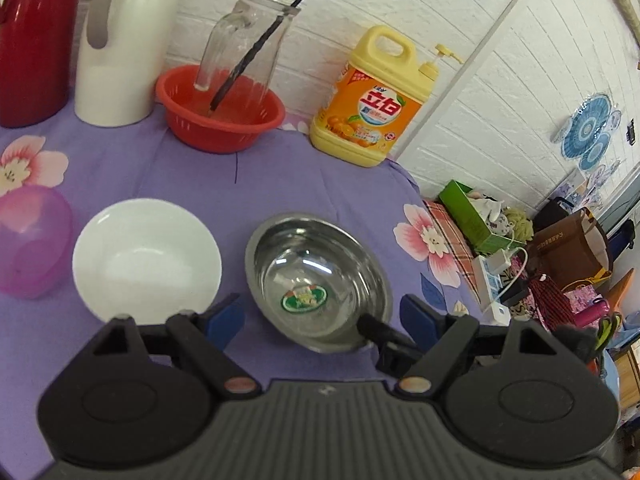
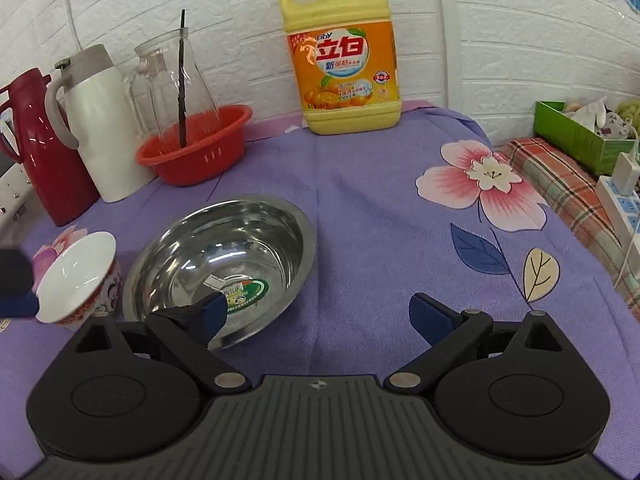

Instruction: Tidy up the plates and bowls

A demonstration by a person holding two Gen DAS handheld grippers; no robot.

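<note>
A steel bowl (image 1: 316, 280) (image 2: 224, 264) with a green sticker inside sits on the purple flowered cloth (image 1: 320, 184) (image 2: 380, 248). A white bowl (image 1: 146, 258) (image 2: 78, 276) stands close on its left, with a pink translucent bowl (image 1: 32, 240) further left. My left gripper (image 1: 322, 316) is open, its blue pads (image 1: 226, 316) straddling the steel bowl's near side without touching it. My right gripper (image 2: 320, 316) is open too. Its left fingertip (image 2: 214, 314) hangs over the steel bowl's near rim, and cloth shows between its fingers. That black finger (image 1: 378, 332) also shows by the bowl's rim.
Along the back wall stand a red thermos (image 1: 32, 40), a white thermos (image 1: 124, 48), a red colander (image 1: 220, 112) holding a glass pitcher (image 1: 244, 44), and a yellow detergent jug (image 1: 372, 100) (image 2: 344, 60). Past the table's right edge lie a green box (image 2: 580, 136), a power strip (image 2: 620, 200) and clutter.
</note>
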